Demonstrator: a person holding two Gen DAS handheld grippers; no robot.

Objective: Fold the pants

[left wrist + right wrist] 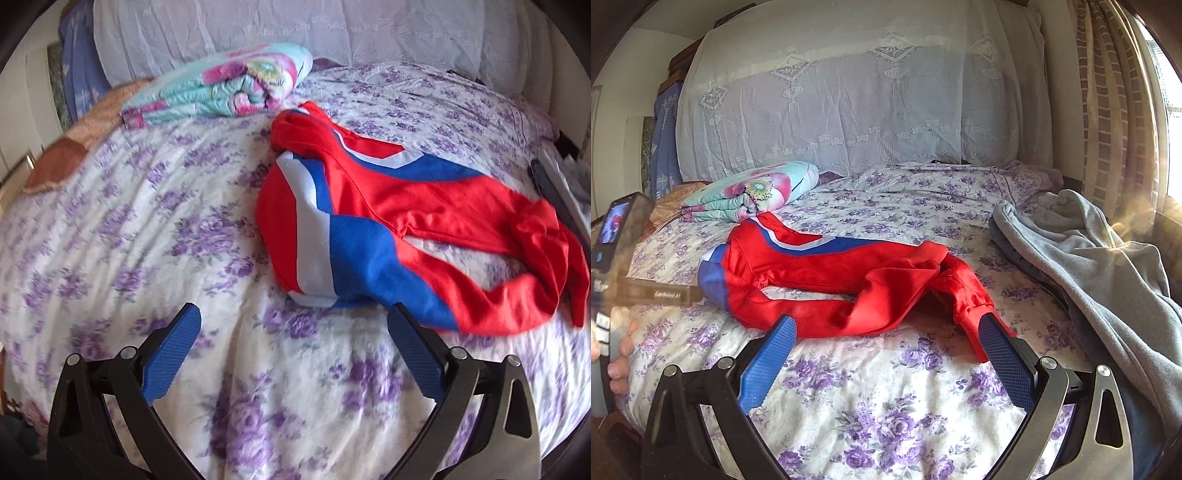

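Note:
Red pants (424, 206) with blue and white panels lie crumpled on the bed, legs spread and twisted. In the right wrist view the same pants (849, 280) lie just beyond my fingers, one red cuff close to the right pad. My left gripper (293, 321) is open above the floral sheet, its right pad near the blue waist end; nothing is between its fingers. My right gripper (888, 332) is open too, holding nothing, just short of the red leg ends.
The bed (886, 406) has a white sheet with purple flowers. A folded flowery blanket (221, 85) lies at the back left. A grey garment (1100, 266) is heaped at the right. A lace-covered headboard (849, 92) stands behind. A hand (618, 354) holds the other gripper at the left.

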